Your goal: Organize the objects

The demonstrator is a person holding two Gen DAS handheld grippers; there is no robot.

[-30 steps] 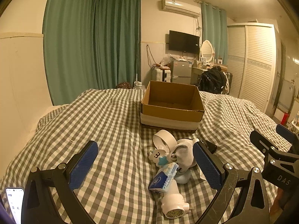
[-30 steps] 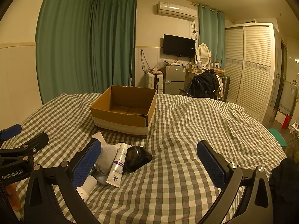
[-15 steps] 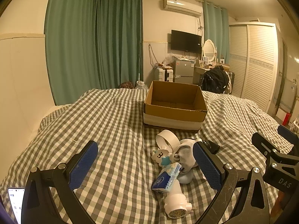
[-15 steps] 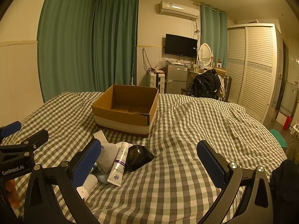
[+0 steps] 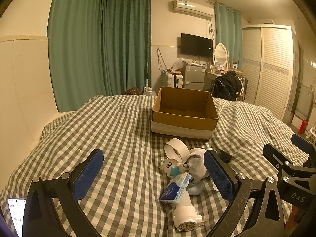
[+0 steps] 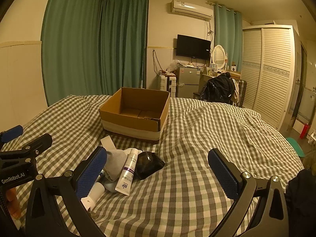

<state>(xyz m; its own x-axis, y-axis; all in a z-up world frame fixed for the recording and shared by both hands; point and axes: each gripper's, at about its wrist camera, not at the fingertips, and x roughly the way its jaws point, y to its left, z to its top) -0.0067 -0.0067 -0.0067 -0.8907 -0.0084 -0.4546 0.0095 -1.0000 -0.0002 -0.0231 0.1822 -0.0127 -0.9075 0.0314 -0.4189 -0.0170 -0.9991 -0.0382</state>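
Checked bedding [image 5: 118,130] fills the left wrist view, where the left gripper [image 5: 154,175], jaws spread and empty, frames a tissue pack [image 5: 174,189], cat toy [image 5: 169,165] and white plug [image 5: 185,215] before the cardboard box [image 5: 184,122]. The right wrist view alone shows a white tube [image 6: 127,172] against a black mouse [image 6: 149,164], just left of the right gripper [image 6: 158,173], also gaping empty; its left finger [image 6: 90,174] hides part of the pile.
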